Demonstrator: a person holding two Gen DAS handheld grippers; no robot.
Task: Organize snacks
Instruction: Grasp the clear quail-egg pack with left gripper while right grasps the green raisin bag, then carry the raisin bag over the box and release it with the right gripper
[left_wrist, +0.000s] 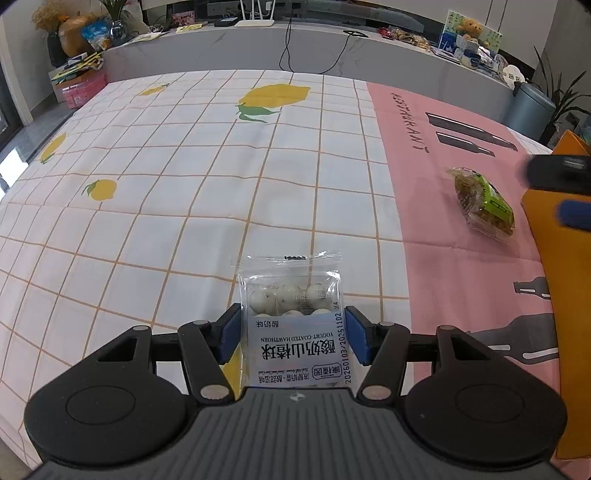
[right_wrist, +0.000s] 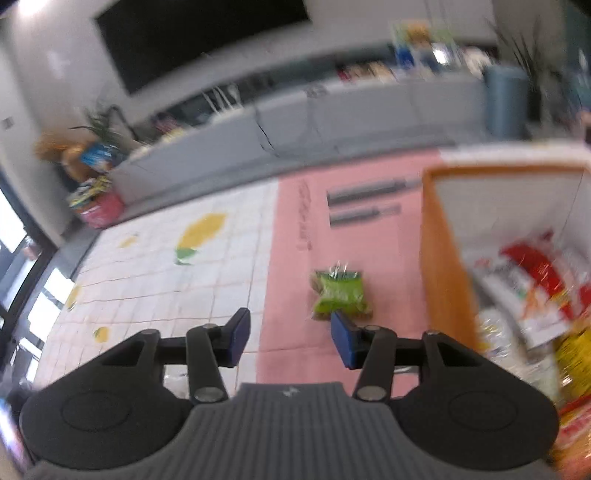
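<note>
A clear packet of white yogurt-coated hawthorn balls (left_wrist: 295, 332) stands between the blue pads of my left gripper (left_wrist: 291, 334), which is shut on its two sides above the checked cloth. A green snack packet (left_wrist: 484, 205) lies on the pink part of the cloth, ahead to the right. In the blurred right wrist view the same green packet (right_wrist: 340, 295) lies just beyond the right finger of my right gripper (right_wrist: 290, 338), which is open with nothing in it. An orange box (right_wrist: 439, 240) to its right holds several snack bags.
The orange box (left_wrist: 554, 266) rises at the right edge of the left view, with one blurred blue pad (left_wrist: 574, 214) of the right gripper in front of it. A white lemon-print tablecloth (left_wrist: 184, 166) covers the table. A grey counter (left_wrist: 258, 48) with clutter runs behind.
</note>
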